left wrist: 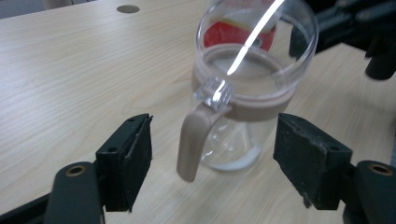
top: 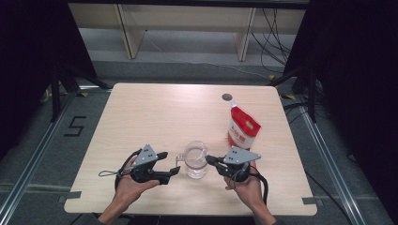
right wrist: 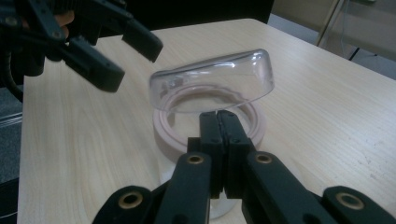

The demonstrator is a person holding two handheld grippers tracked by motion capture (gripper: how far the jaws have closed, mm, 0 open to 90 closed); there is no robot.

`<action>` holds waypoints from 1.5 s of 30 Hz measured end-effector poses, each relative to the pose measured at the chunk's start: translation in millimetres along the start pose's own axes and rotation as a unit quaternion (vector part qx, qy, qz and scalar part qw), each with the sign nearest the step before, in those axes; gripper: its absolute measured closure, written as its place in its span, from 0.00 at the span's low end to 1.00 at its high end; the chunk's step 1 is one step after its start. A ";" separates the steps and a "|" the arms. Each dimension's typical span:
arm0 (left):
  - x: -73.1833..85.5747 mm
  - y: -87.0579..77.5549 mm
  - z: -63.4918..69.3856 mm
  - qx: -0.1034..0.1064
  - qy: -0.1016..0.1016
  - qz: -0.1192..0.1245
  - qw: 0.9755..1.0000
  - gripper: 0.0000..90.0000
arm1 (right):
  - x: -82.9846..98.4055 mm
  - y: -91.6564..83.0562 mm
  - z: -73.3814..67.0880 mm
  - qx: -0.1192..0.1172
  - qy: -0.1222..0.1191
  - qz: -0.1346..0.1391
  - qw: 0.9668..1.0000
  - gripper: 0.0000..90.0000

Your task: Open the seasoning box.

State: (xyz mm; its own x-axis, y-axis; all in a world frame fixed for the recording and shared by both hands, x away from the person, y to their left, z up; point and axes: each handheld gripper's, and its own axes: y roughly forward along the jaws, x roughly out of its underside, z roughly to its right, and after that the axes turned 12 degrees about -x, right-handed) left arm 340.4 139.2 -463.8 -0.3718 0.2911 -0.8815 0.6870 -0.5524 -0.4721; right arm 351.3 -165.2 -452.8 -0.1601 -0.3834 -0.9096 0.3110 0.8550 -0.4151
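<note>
A clear glass jar (top: 195,159) with a beige collar and handle stands near the table's front, its clear domed lid (right wrist: 212,81) tilted up. My left gripper (top: 171,162) is open, its jaws on either side of the handle (left wrist: 194,140) without touching it. My right gripper (right wrist: 218,114) is shut, its tips at the lid's lower edge over the beige rim (right wrist: 163,133); whether they pinch the lid I cannot tell. In the high view the right gripper (top: 210,160) meets the jar from the right. A thin white layer lies in the jar's bottom (left wrist: 233,163).
A red and white pouch (top: 242,129) stands upright just behind and right of the jar. The light wooden table (top: 155,112) has a round dark grommet (top: 227,97) near its far edge. Beyond it are shelf legs and cables on the floor.
</note>
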 end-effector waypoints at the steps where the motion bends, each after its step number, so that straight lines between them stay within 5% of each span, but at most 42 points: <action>1: 3.2 -0.1 -0.6 0.002 -0.003 -0.004 1.000 0.28 | -0.8 0.5 -0.4 0.001 0.002 0.001 1.000 1.00; 9: 21.7 -1.8 -1.7 -0.018 0.018 -0.031 0.999 0.25 | -10.5 4.0 -2.3 0.010 -0.006 0.016 1.000 1.00; 12: 28.7 -4.1 -1.8 -0.013 -0.001 -0.038 0.999 0.25 | -14.3 5.5 -2.9 0.002 -0.011 0.011 1.000 1.00; 34: 41.9 -17.8 -8.9 -0.036 0.007 -0.039 0.999 0.20 | -34.7 20.3 -11.8 -0.016 -0.034 0.020 0.999 1.00; 36: 42.6 -17.9 -7.7 -0.036 -0.009 -0.039 0.999 0.17 | -35.8 23.2 -13.1 -0.016 -0.034 0.026 0.999 1.00; 43: 42.5 -17.6 -6.8 -0.026 -0.002 -0.034 0.999 0.17 | -39.3 29.8 -18.1 -0.026 -0.038 0.026 0.999 1.00; 45: 43.4 -16.7 -4.8 -0.027 -0.016 -0.036 0.999 0.17 | -40.2 30.7 -19.0 -0.029 -0.036 0.022 0.999 1.00</action>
State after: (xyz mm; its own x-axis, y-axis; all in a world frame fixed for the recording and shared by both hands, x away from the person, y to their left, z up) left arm 315.7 164.8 -494.2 -0.4402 0.3023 -0.8455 0.6909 -0.4874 -0.5340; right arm 349.4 -116.9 -428.6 -0.0783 -0.3683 -0.9264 0.2605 0.8894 -0.3756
